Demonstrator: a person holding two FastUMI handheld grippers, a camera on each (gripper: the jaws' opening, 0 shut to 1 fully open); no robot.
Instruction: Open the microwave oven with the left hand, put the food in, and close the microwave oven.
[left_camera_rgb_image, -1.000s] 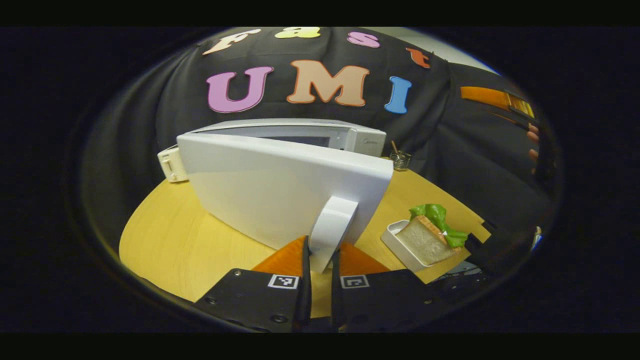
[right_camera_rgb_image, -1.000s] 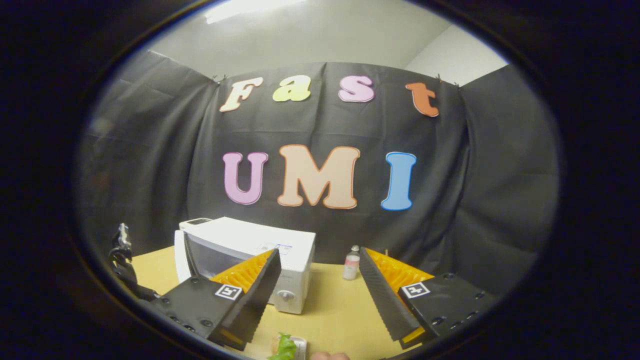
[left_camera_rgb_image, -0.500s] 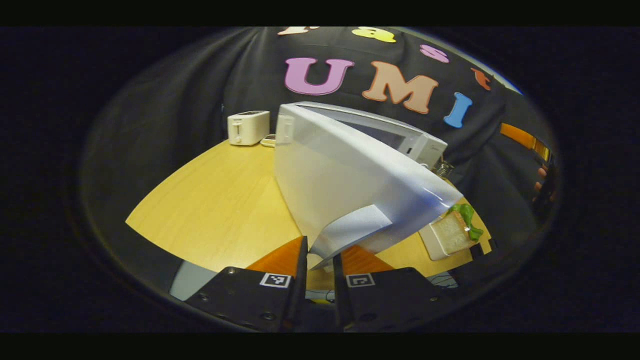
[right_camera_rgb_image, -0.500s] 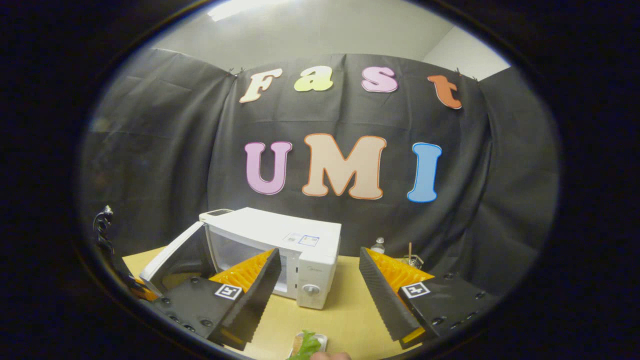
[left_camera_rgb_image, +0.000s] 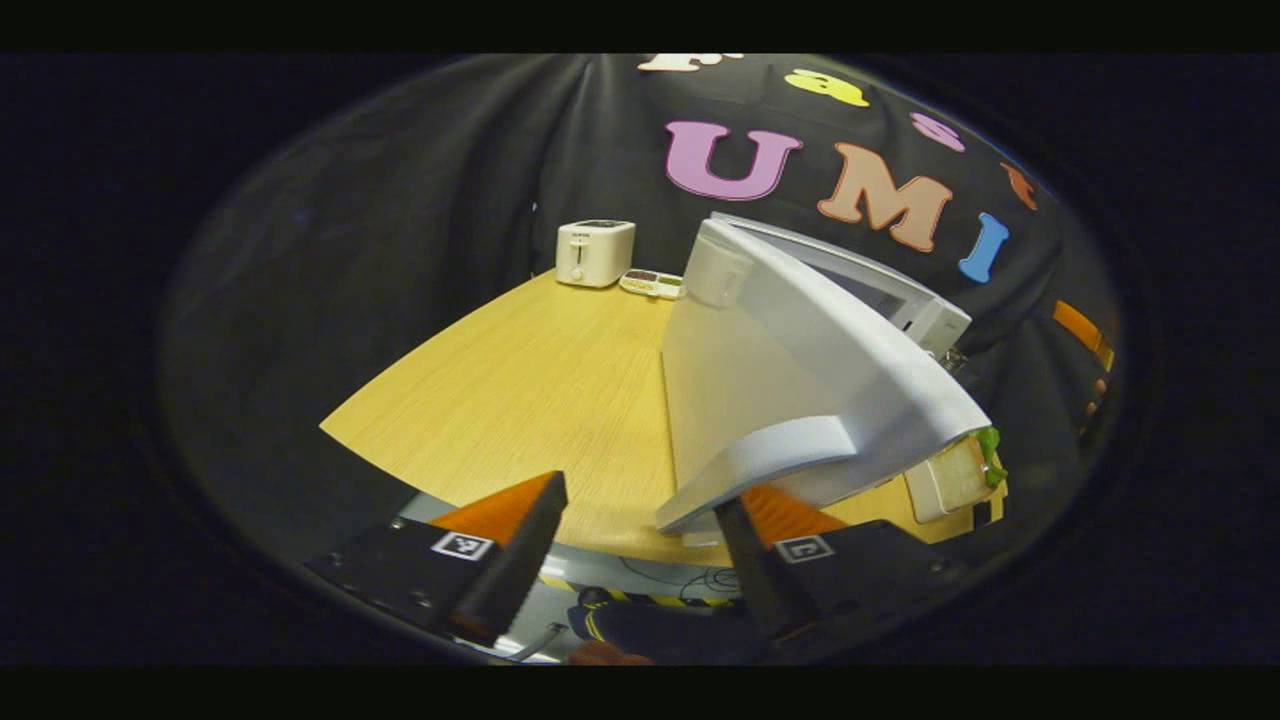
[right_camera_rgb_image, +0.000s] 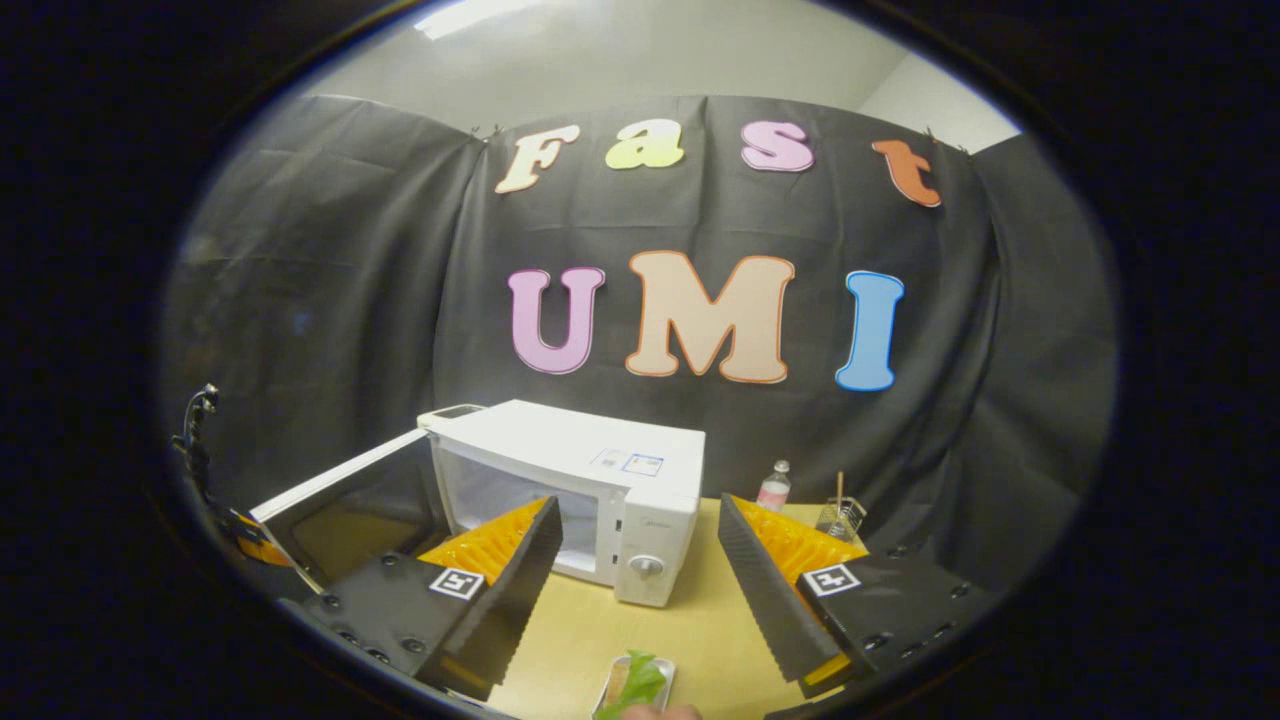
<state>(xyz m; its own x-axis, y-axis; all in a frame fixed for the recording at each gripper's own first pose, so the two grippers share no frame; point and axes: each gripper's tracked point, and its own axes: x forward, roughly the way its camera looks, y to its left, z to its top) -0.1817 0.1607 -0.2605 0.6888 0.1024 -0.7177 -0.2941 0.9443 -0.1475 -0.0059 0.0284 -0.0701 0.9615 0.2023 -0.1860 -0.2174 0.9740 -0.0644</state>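
Your left gripper (left_camera_rgb_image: 640, 540) stood spread at the frame bottom, its fingers apart and holding nothing, with the microwave door's handle (left_camera_rgb_image: 760, 465) just above the right finger. The microwave (right_camera_rgb_image: 580, 490) sat mid-frame on the pale wood surface (left_camera_rgb_image: 520, 400), door (right_camera_rgb_image: 340, 500) swung wide to the left. A toaster (left_camera_rgb_image: 594, 252) stood at the surface's far edge, black cloth wall behind. Your right gripper (right_camera_rgb_image: 635, 590) also hung spread and empty, above the food (right_camera_rgb_image: 634, 684) in its white dish at bottom centre. A bottle (right_camera_rgb_image: 772, 488) stood right of the microwave.
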